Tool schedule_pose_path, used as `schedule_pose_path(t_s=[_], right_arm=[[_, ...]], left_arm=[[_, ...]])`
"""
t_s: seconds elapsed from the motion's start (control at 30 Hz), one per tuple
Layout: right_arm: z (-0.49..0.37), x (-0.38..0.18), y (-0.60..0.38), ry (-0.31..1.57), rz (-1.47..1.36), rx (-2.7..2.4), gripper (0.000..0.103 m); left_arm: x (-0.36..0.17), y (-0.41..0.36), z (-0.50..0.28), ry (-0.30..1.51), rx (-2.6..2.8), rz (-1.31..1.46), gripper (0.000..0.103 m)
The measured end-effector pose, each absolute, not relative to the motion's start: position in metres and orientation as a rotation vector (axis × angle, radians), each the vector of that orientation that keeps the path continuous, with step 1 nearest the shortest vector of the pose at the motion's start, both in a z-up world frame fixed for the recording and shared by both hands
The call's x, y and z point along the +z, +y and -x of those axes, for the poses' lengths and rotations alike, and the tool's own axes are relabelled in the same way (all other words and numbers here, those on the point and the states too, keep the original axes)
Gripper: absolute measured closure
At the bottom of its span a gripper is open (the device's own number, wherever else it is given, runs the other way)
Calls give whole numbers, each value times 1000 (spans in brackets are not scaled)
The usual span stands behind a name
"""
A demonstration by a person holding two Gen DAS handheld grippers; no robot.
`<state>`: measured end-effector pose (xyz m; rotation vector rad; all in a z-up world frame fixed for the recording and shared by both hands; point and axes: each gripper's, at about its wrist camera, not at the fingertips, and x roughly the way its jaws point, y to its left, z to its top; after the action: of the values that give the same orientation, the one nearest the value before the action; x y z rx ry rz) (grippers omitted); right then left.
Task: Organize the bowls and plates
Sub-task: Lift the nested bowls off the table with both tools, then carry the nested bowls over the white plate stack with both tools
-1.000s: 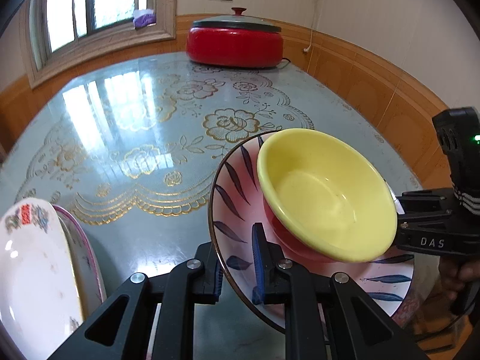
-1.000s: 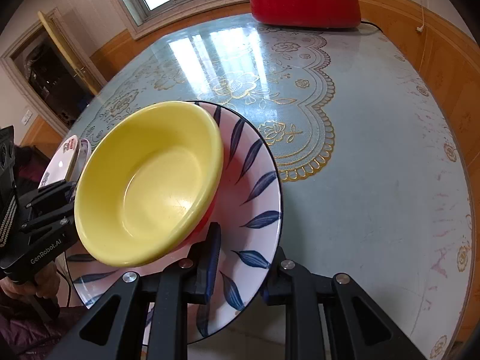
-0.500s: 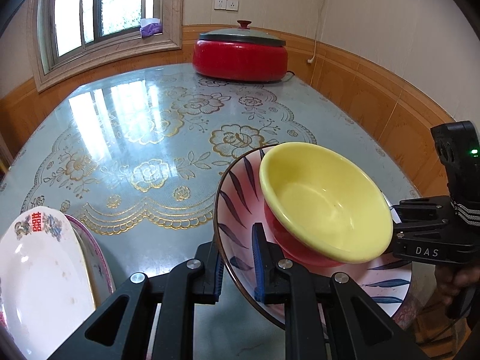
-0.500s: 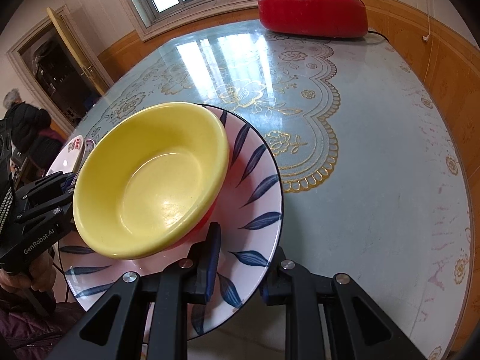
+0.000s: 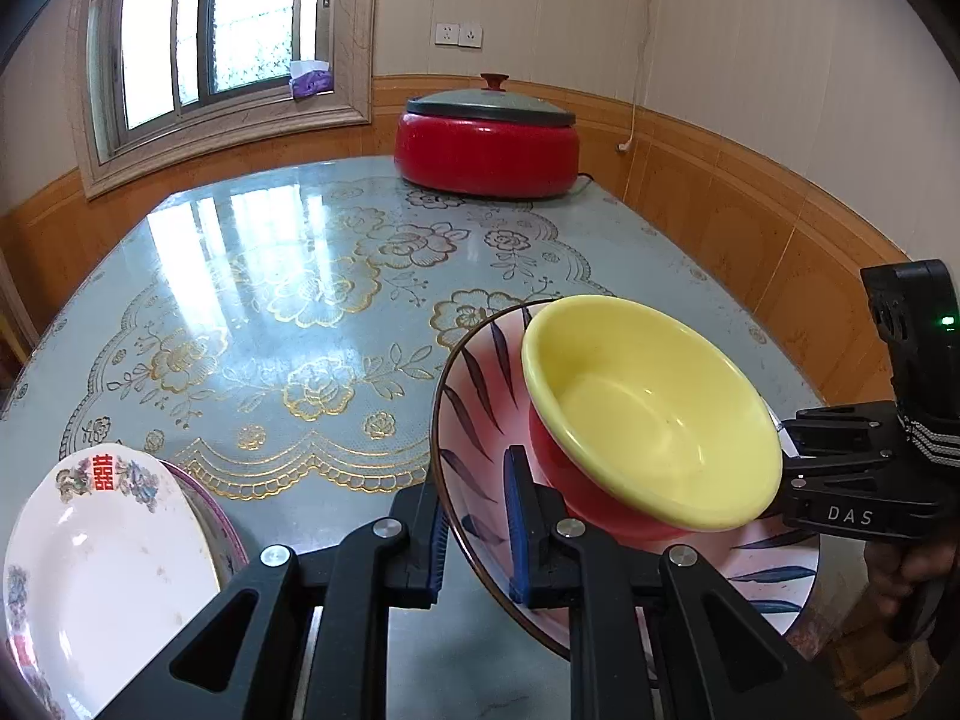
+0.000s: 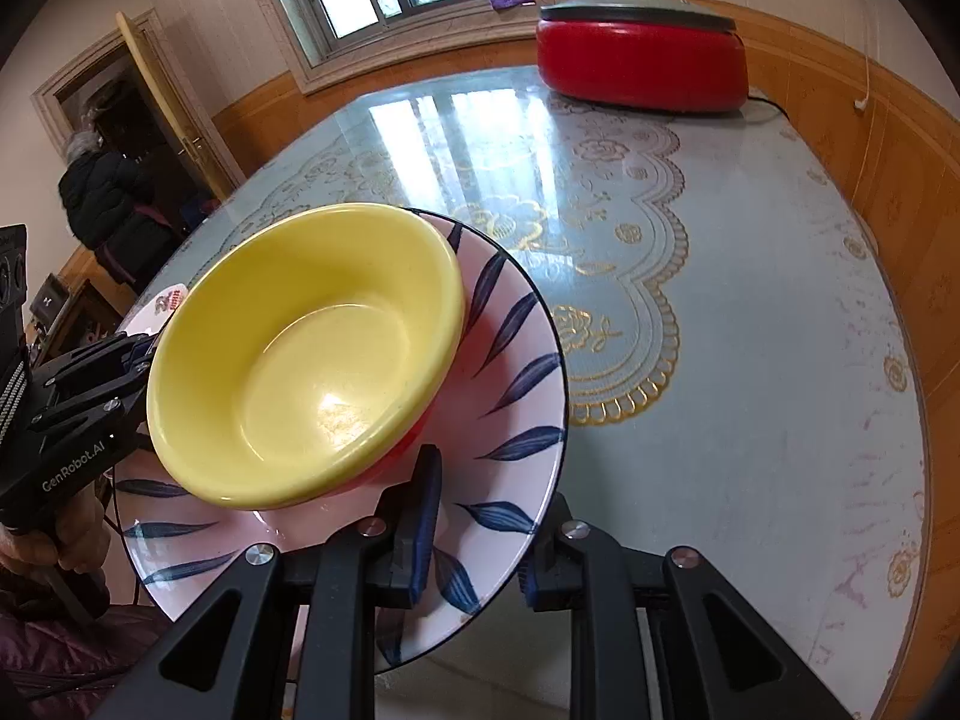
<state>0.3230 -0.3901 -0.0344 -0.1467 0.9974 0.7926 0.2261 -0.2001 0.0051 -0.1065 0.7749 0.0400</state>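
Both tongs are clamped on one leaf-patterned plate point(image 5: 480, 396), carried clear of the table point(image 5: 288, 276) near its front edge. The left tongs point(image 5: 477, 531) pinch the plate's rim on one side, the right tongs point(image 6: 480, 531) pinch the rim on the opposite side, and a yellow bowl point(image 6: 306, 360) with a red outside sits loose on the plate, nudged toward the left tongs' side. The plate looks tilted, so the sound way to carry on, as I judge it, is to keep both grips firm and level the rim before moving sideways, since the bowl could slide on the glazed surface. A white plate point(image 5: 102, 564) lies on another plate at the table's near left edge; if that stack is the goal, lower both hands together and let go only once the plate rests flat.
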Motion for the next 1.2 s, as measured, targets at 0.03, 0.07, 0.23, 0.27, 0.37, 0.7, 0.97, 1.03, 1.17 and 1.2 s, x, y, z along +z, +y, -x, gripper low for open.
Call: schedule_pose_path(t_s=[0.03,0.07,0.23,0.27,0.37,0.7,0.97,1.03,1.17,1.2], right_arm=[[-323,-33,-390,994,146,796,82],[-323,-32,-390,990,146,799,82],[-324,-27,-385,977,154,814,82],[-323,-25,-384,974,156,818,82],[-324,-22,-381,966,162,830,82],[-321,-7,-356,933,188,900,82],[-317,-2,-332,924,213,960,82],[-316,-2,-326,922,218,973,82],[-314,1,-312,917,228,1001,82],[-312,2,-309,914,232,1008,82]], left_arm=[[7,-200,-226,770,43,104,86],[8,-199,-226,766,47,105,86],[12,-197,-225,753,63,108,86],[13,-196,-224,748,66,111,86],[17,-193,-222,739,81,114,86],[31,-176,-207,703,156,129,86],[37,-157,-190,688,220,147,86],[39,-152,-186,684,234,150,86],[41,-142,-178,675,263,160,86],[42,-140,-175,672,272,160,86]])
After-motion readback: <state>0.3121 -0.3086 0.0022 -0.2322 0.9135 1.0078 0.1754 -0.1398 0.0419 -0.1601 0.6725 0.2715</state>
